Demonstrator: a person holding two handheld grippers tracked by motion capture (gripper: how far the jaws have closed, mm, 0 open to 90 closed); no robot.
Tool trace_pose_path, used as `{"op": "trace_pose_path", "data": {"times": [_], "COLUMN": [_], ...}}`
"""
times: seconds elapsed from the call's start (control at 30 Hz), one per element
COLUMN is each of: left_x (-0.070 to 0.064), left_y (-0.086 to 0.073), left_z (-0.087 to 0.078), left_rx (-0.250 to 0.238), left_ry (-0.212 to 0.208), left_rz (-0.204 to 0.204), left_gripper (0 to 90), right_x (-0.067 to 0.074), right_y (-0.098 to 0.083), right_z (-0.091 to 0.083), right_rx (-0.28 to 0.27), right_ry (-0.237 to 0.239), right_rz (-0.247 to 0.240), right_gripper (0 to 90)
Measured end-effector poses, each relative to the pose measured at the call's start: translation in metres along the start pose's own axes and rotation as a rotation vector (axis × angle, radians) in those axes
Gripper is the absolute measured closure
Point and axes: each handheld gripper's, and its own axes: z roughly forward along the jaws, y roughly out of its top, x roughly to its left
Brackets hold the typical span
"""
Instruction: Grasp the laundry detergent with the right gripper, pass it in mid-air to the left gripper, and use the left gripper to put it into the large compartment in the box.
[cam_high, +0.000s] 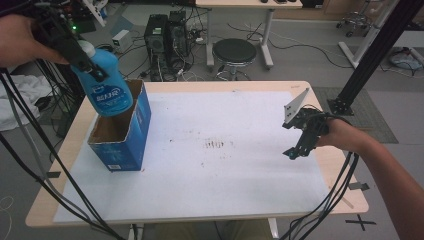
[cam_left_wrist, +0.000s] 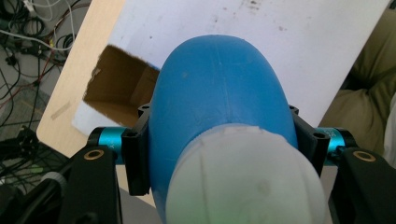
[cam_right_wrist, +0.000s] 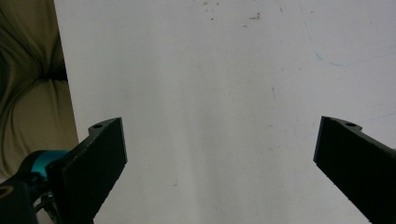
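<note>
1. The blue bottle (cam_high: 106, 85) with a white cap hangs in the air, tilted, its bottom just above the open top of the blue carton (cam_high: 123, 135).
2. The left gripper (cam_high: 86, 62) grasps the bottle near the cap; in the left gripper view both jaws press on the 2 sides of the bottle (cam_left_wrist: 219, 107).
3. The carton stands upright at the left part of the table (cam_high: 240, 86), on the white sheet (cam_high: 210, 180).
4. The right gripper (cam_high: 295, 152) is released, jaws wide apart, with nothing between them, low over the sheet at the right side.
</note>
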Motion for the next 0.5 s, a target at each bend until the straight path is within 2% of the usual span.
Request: {"op": "trace_pose_path", "data": {"times": [0.2,0.5], "left_x": [0.007,0.012], "left_y": [-0.013,-0.024], "left_z": [0.016,0.054], "left_rx": [0.013,0.035], "left_ry": [0.001,-0.018], "left_rz": [-0.018,-0.022], "left_gripper": [37.6,37.6], "right_x": [0.0,0.0], "right_y": [0.001,0.001], "right_z": [0.001,0.0], "right_rx": [0.002,-0.007], "right_ry": [-0.003,-0.016], "right_rz": [0.001,0.006], "right_gripper": [1.6,1.6]}}
